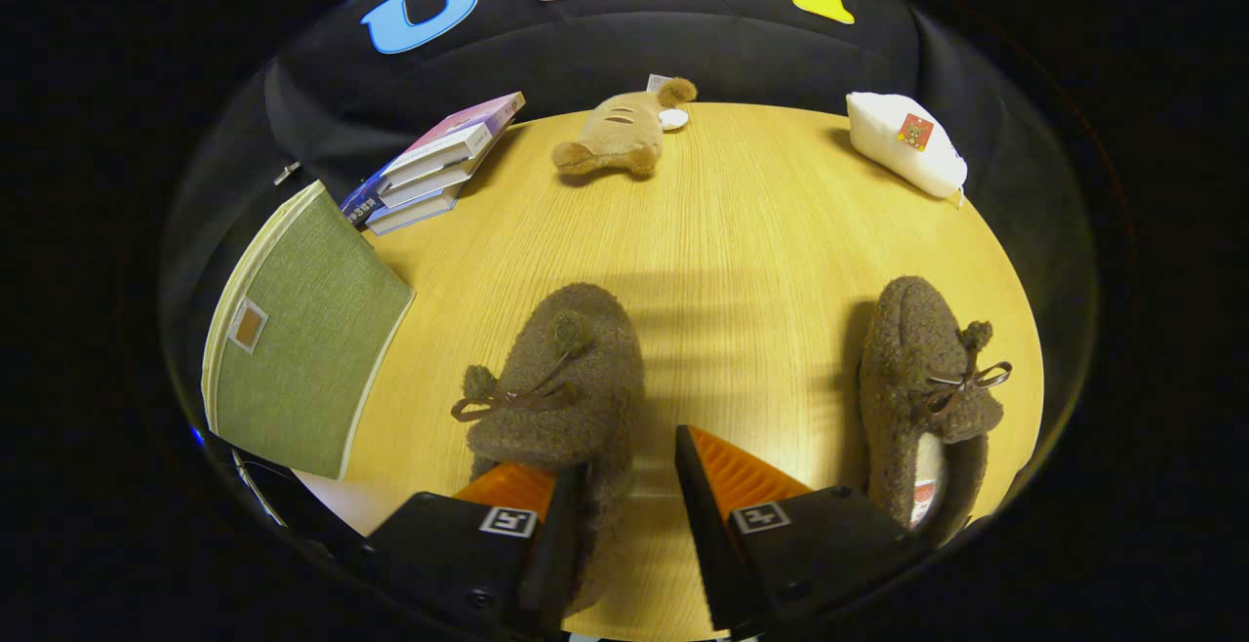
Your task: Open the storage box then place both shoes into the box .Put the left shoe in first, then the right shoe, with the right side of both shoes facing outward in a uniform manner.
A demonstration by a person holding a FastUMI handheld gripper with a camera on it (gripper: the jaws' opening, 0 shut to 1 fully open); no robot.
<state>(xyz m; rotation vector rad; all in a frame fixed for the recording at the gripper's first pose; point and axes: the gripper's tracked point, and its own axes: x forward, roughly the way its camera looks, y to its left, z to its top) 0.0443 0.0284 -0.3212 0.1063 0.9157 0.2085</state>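
Tongs [629, 486] open moderately wide, left finger [558, 535] touching heel side of fuzzy brown slipper with pom-pom bow [556, 379], right finger [705, 515] apart from it, over bare wooden table [742, 232]. Second matching brown slipper [922, 379] to right, well apart. Green fabric storage box [302, 349], lid closed, at left. Far: stacked books [434, 164], tan plush toy [620, 135], white pouch [903, 144].

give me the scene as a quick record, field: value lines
surface: round wooden table
gripper: gripper open, left finger inside the near shoe's opening, right finger outside it
near shoe: brown fleece shoe, between the fingers
other shoe: second brown shoe, right of the fingers
storage box: green fabric box, left of the shoes, lid shut
beyond: book stack, plush toy, white pouch
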